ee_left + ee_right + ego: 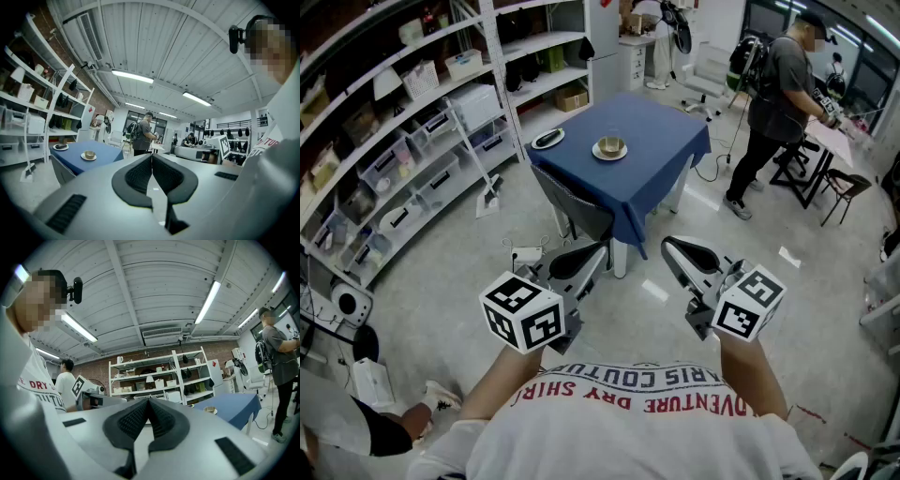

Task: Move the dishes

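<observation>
Ahead of me stands a table with a blue cloth [652, 127]. On it are a small bowl on a white saucer [609, 148] and, to its left, a white plate with a dark item [547, 139]. Both grippers hover at chest height, well short of the table and touching nothing. My left gripper [600, 251] is shut and empty, as is my right gripper [668, 245]. In the left gripper view the shut gripper [151, 157] has the bowl [89, 155] and plate [60, 146] far off at its left. In the right gripper view the shut gripper [148, 402] has the bowl [209, 409] at its right.
Metal shelving with boxes [412, 141] lines the left wall. A dark chair [577, 208] is tucked at the table's near side. A person with a backpack [776, 103] stands at the right by a folding table [825, 150]. Open floor lies between me and the table.
</observation>
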